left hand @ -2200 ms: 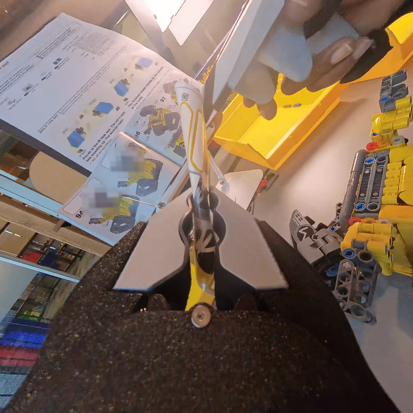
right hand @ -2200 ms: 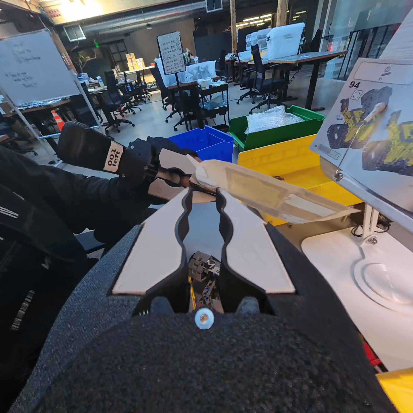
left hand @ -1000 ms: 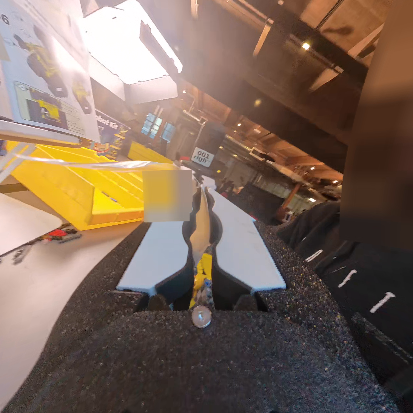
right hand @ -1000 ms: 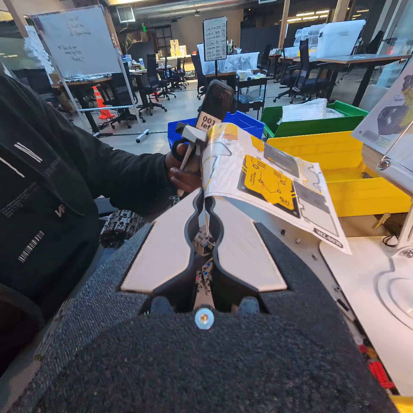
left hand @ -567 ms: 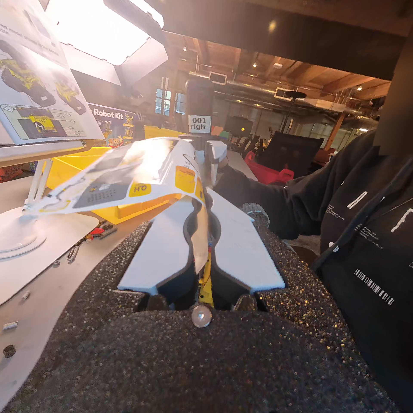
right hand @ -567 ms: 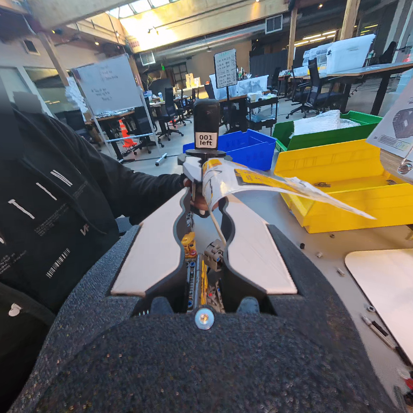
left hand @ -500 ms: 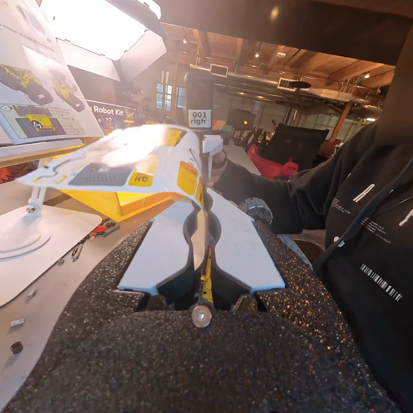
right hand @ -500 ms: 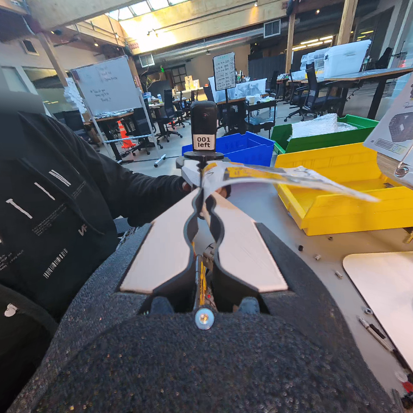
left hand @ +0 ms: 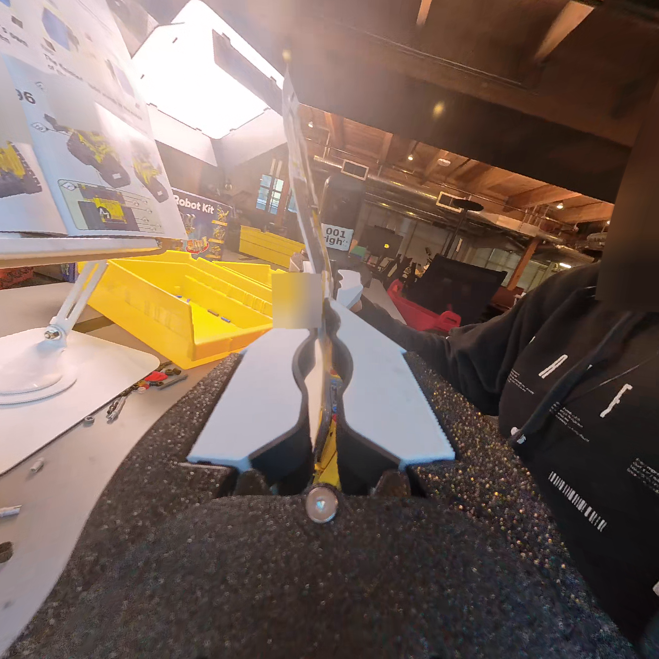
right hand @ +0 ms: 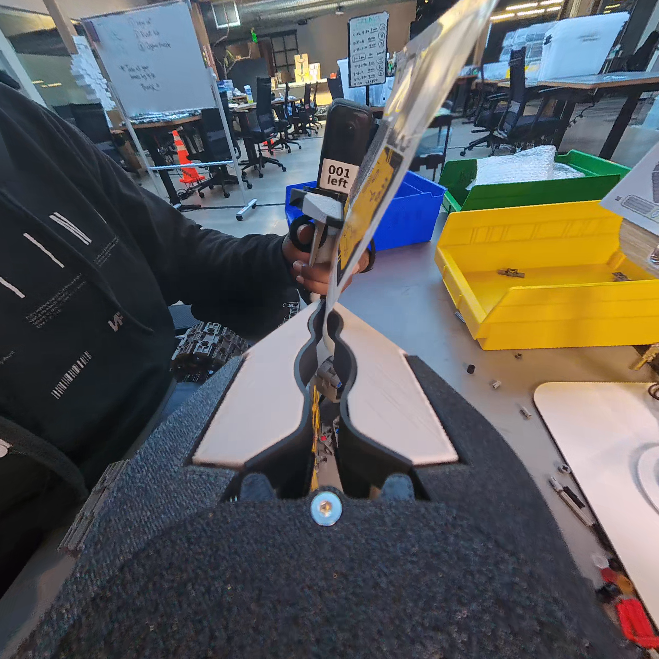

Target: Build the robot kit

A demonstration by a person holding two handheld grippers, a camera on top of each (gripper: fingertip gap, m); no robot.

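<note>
A glossy sticker sheet (left hand: 303, 171) with yellow and grey printed shapes stands nearly upright and edge-on in the left wrist view. My left gripper (left hand: 326, 306) is shut on its lower edge. In the right wrist view the same sheet (right hand: 374, 189) rises up and to the right from my right gripper (right hand: 326, 312), which is shut on its bottom corner. The two grippers face each other closely, and the left one (right hand: 321, 214) shows just behind the sheet. Through the gap between the right fingers a grey and yellow brick model (right hand: 326, 385) shows on the table below.
A yellow bin (right hand: 535, 285) stands on the grey table, with blue (right hand: 410, 210) and green (right hand: 535, 189) bins behind. An instruction booklet (left hand: 82, 142) sits on a white stand with a flat base (left hand: 35, 367). Small loose parts lie around. A black tracked piece (right hand: 207, 346) lies by the person's sleeve. Left tips to right tips: about 6 centimetres. The black tracked piece (right hand: 207, 346) lies around 11 centimetres away from my right fingertips.
The sheet has swung from lying nearly flat, out to the side, to standing upright and edge-on. Both grippers have stayed shut on it and tilted with it.
</note>
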